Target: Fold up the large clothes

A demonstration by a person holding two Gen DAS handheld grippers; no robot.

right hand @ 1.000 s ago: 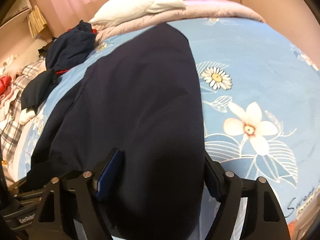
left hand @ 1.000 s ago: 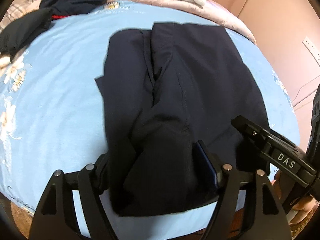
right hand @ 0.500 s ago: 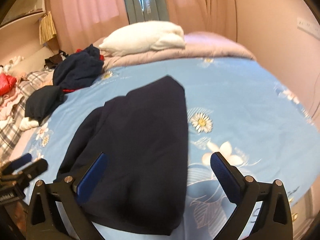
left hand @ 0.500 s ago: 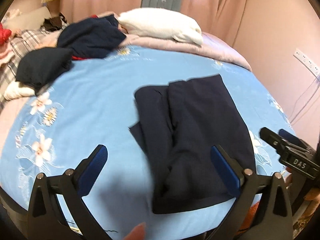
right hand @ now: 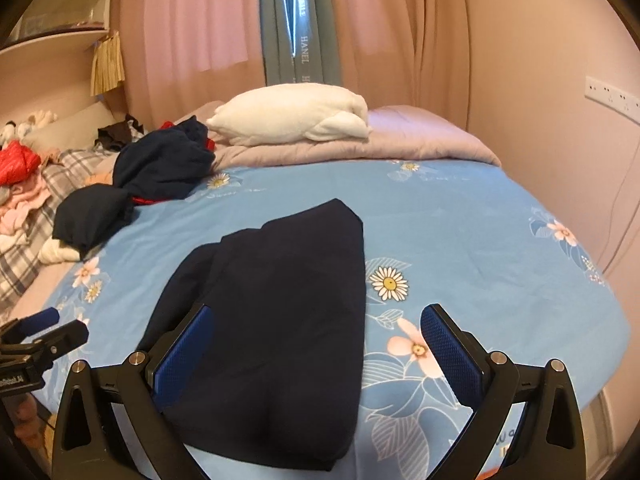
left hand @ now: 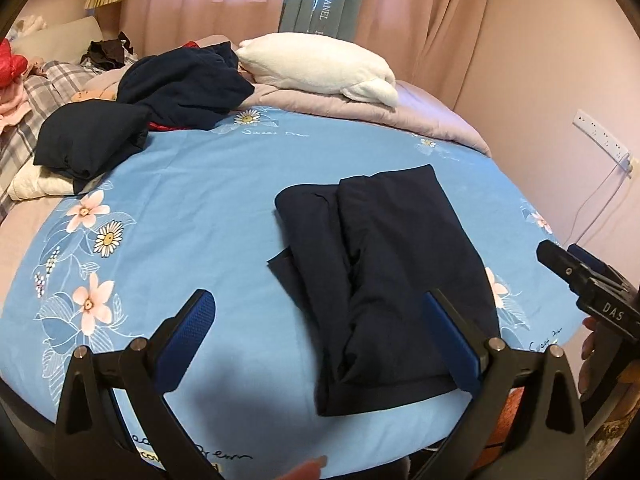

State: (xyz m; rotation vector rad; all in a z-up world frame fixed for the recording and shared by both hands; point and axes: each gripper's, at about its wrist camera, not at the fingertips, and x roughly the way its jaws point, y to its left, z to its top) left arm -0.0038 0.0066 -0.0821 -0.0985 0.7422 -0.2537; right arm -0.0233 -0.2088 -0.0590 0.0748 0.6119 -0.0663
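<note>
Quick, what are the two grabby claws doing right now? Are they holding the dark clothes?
Left gripper: open, holding nothing.
Right gripper: open, holding nothing; folded dark garment lies free.

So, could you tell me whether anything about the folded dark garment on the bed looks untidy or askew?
Yes. The folded dark garment is uneven: in the left wrist view an under layer pokes out as a pointed flap on its left side, and a deep crease runs down its middle. It lies flat on the blue floral sheet, and neither gripper touches it.

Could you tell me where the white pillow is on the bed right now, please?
In both views the white pillow lies at the far end of the bed, on the folded lilac quilt, in front of the curtains and just right of the dark clothes pile.
</note>
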